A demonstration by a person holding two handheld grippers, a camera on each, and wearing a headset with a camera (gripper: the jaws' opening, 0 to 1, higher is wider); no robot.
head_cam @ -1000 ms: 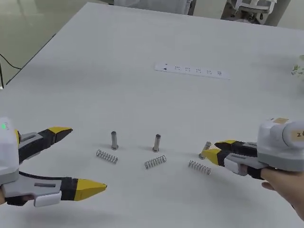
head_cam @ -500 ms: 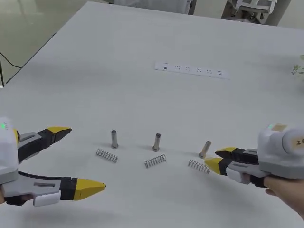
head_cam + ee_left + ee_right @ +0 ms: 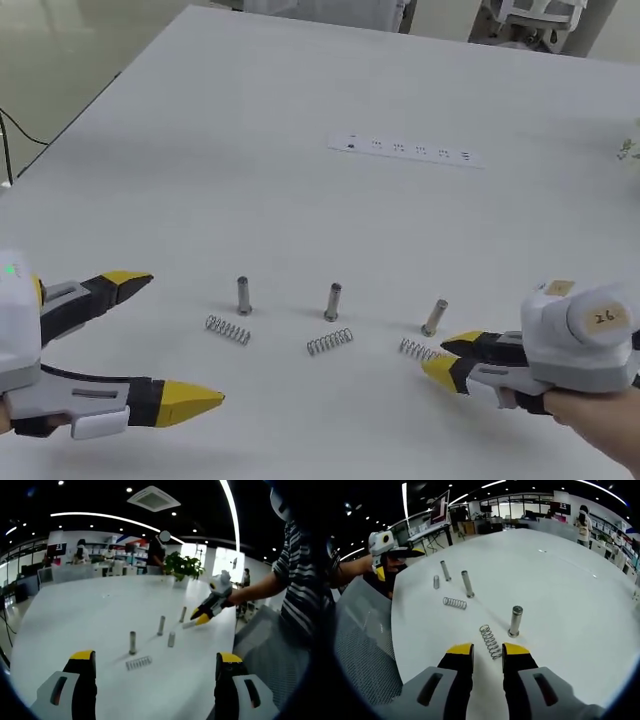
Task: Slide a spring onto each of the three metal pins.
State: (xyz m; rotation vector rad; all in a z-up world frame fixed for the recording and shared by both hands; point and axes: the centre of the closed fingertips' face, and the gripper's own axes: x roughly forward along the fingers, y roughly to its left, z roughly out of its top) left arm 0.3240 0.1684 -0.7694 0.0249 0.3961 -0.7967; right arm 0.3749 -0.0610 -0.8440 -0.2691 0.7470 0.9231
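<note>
Three metal pins stand upright in a row on the white table: left pin (image 3: 243,295), middle pin (image 3: 333,300), right pin (image 3: 435,316). A spring lies in front of each: left spring (image 3: 227,329), middle spring (image 3: 328,341), right spring (image 3: 415,349). My right gripper (image 3: 448,356) is low at the right spring's near end, jaws a narrow gap apart. In the right gripper view that spring (image 3: 490,641) runs out from between the fingertips (image 3: 460,651), next to the right pin (image 3: 515,621). My left gripper (image 3: 165,340) is wide open left of the row, holding nothing.
A white power strip (image 3: 405,150) lies farther back on the table. The table's left edge (image 3: 90,105) runs diagonally at the far left. Chairs (image 3: 525,20) stand beyond the far edge. The left gripper view has the person's striped sleeve (image 3: 295,580) at the right.
My right gripper has dropped back from beside the right pin to the near end of the right spring. The left gripper has stayed put.
</note>
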